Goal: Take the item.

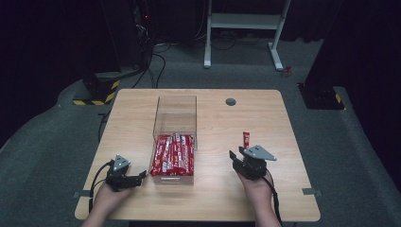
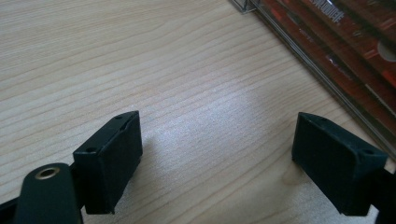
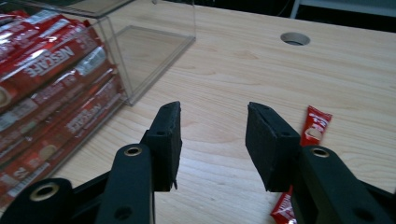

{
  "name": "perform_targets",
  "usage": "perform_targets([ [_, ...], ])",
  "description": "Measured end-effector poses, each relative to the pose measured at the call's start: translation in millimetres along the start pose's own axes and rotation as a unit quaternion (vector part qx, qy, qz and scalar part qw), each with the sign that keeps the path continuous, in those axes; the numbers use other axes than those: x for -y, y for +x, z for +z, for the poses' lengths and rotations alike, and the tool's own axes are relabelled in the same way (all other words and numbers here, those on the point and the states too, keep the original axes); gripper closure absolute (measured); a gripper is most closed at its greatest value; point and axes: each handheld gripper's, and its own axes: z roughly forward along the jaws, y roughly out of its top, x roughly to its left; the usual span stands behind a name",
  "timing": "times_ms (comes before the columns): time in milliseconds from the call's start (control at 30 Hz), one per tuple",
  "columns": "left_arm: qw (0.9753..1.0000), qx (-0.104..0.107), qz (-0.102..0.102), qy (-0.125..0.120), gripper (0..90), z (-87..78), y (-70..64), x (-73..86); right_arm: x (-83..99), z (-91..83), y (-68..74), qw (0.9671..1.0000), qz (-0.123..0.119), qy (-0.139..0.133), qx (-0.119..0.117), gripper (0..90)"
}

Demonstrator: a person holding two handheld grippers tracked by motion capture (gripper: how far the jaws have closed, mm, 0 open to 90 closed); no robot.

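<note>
In the right gripper view we see the loose red sachet point(image 3: 314, 140) at the lower right of the frame, lying flat on the table point(image 3: 355, 79) just outside and partly under the right-hand jaw. The right gripper point(image 3: 212, 140) stands moderately open with nothing between its jaws. In the left gripper view, the left gripper point(image 2: 217, 158) is spread wide over bare wood, the clear box point(image 2: 327, 70) of sachets at the upper right.
</note>
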Motion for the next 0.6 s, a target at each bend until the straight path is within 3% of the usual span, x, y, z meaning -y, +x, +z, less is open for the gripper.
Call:
perform_targets([
  [367, 1.0, 0.0, 0.0, 0.0, 16.3, 0.0, 0.0, 0.0, 1.8, 1.5, 16.5, 0.9998, -0.013, 0.004, -0.015, 50.3],
  [600, 1.0, 0.0, 0.002, 0.001, 16.3, -0.2, 0.1, 0.0, 14.2, 1.5, 24.7, 0.9995, -0.02, 0.02, -0.014, 44.2],
])
